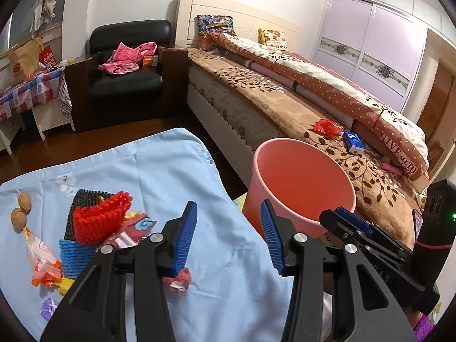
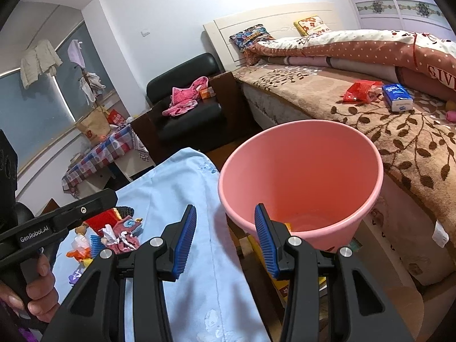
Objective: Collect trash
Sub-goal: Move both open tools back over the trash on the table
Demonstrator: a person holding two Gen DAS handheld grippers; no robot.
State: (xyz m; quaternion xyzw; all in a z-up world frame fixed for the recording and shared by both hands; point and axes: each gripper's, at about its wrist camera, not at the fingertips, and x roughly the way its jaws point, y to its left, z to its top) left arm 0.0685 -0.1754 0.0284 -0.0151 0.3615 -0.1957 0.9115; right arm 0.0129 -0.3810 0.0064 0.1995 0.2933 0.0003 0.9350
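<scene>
A pink bucket (image 1: 302, 185) stands beside a table with a light blue cloth (image 1: 159, 176); it also shows in the right wrist view (image 2: 299, 176). On the cloth lies a pile of trash: red foam netting (image 1: 99, 219), blue netting (image 1: 77, 256), an orange wrapper (image 1: 45, 268), a crumpled pink wrapper (image 1: 179, 280) and two walnuts (image 1: 21, 208). My left gripper (image 1: 229, 236) is open and empty above the cloth's right edge. My right gripper (image 2: 225, 239) is open and empty, between the cloth and the bucket's near rim. The trash pile shows in the right wrist view (image 2: 114, 233).
A bed (image 1: 285, 108) with a brown leaf blanket lies behind the bucket, with a red packet (image 1: 327, 128) and a blue tissue pack (image 1: 353, 142) on it. A black armchair (image 1: 128, 65) with pink clothes stands at the back. A checkered side table (image 1: 25, 94) is far left.
</scene>
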